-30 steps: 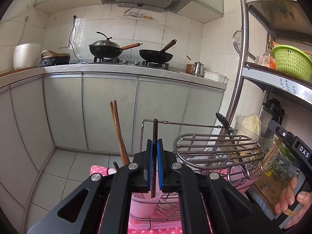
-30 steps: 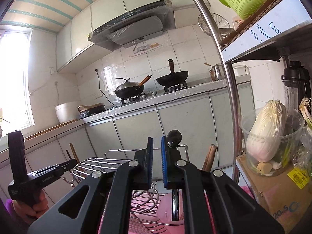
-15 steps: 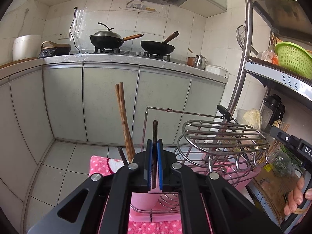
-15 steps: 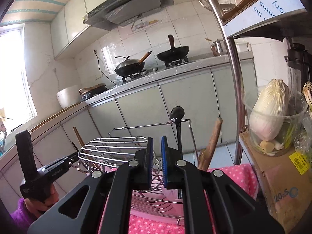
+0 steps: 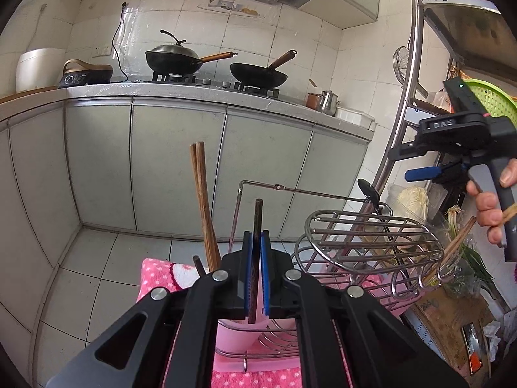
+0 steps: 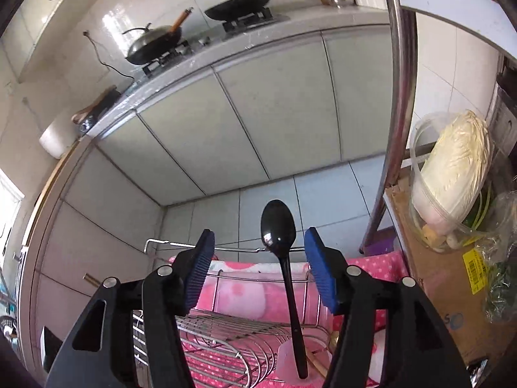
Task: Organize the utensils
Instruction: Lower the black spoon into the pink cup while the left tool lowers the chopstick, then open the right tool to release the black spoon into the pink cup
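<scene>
- Chrome wire rack (image 5: 371,236) stands on pink polka-dot cloth (image 5: 161,274).
- Left tongs (image 5: 256,278), ribbed blue pads clamped on 1 dark wooden chopstick (image 5: 258,223), above the pink holder (image 5: 236,336).
- Right tongs (image 6: 258,271) spread wide, empty, flanking the glossy black spoon (image 6: 278,226) standing in its pink cup.

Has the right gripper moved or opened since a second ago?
Yes. The right gripper has opened and tipped downward: the cabinet doors sit higher in view, and the black spoon stands between its fingers.
</scene>
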{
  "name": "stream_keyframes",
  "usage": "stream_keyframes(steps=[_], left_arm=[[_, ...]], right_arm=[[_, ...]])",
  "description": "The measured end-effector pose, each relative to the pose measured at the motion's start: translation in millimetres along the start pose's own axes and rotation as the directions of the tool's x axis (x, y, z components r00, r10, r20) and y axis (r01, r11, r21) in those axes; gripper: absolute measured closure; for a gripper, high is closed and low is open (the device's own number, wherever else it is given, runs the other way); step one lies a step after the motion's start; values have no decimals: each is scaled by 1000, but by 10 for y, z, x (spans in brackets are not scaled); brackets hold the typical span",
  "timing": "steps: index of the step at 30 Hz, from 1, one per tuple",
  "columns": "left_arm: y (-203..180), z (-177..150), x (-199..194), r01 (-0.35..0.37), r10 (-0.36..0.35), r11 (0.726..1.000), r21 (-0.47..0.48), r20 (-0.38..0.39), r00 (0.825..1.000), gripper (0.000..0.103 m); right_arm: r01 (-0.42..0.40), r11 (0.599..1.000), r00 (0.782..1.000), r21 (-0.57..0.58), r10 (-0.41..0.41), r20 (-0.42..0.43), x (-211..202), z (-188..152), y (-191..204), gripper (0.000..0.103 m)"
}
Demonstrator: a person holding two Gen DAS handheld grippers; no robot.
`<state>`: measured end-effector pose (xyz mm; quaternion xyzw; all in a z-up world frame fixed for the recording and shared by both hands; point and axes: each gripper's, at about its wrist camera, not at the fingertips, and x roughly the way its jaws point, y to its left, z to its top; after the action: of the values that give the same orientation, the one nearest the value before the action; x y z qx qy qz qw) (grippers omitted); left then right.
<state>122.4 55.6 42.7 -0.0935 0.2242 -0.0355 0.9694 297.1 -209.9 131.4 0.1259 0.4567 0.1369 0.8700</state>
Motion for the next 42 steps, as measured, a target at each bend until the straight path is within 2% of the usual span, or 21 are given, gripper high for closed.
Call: stream_keyframes(steps=[3,8,14,16,17,18,19,23,28,32,37,42], left_arm=[[-2,32,-22,10,-10,1000,-6,5,1000,98],[-4,47,-63,20,-20,1000,-4,14,1000,98],[3,45,-80,29,-28,1000,-9,20,999,98],[-3,42,-61,28,-27,1000,-8,14,1000,98],[-7,44,-47,26,-26,1000,-7,11,1000,98],[-11,41,-40,24,-24,1000,-6,8,1000,98],[-13,39,-29,21,-21,1000,-6,6,1000,98],[-15,51,10,14,-14,1000,-17,-5,1000,98],[3,60,18,10,-11,1000,-24,-13,1000,98],[7,62,41,13,-14,1000,-26,-34,999,98],[47,88,61,35,-39,997,-63,-60,997,98],[66,124,89,43,-49,997,-66,-95,994,98]], right_arm=[[52,998,994,-28,-54,-97,294,42,85,41],[161,980,978,-120,-174,-113,558,84,261,41],[214,967,963,-140,-233,-136,801,140,254,40],[212,965,964,-156,-233,-129,823,118,222,41],[206,966,966,-157,-226,-124,833,117,205,45],[201,967,968,-159,-220,-118,827,112,208,63],[204,965,968,-163,-224,-113,817,98,203,69],[191,966,977,-174,-205,-63,704,54,209,69],[131,980,991,-150,-127,39,367,-90,197,68],[112,982,989,-150,-96,108,98,-262,181,68],[93,980,990,-175,-72,123,-81,-426,196,68],[70,986,990,-151,-51,129,-200,-592,116,69]])
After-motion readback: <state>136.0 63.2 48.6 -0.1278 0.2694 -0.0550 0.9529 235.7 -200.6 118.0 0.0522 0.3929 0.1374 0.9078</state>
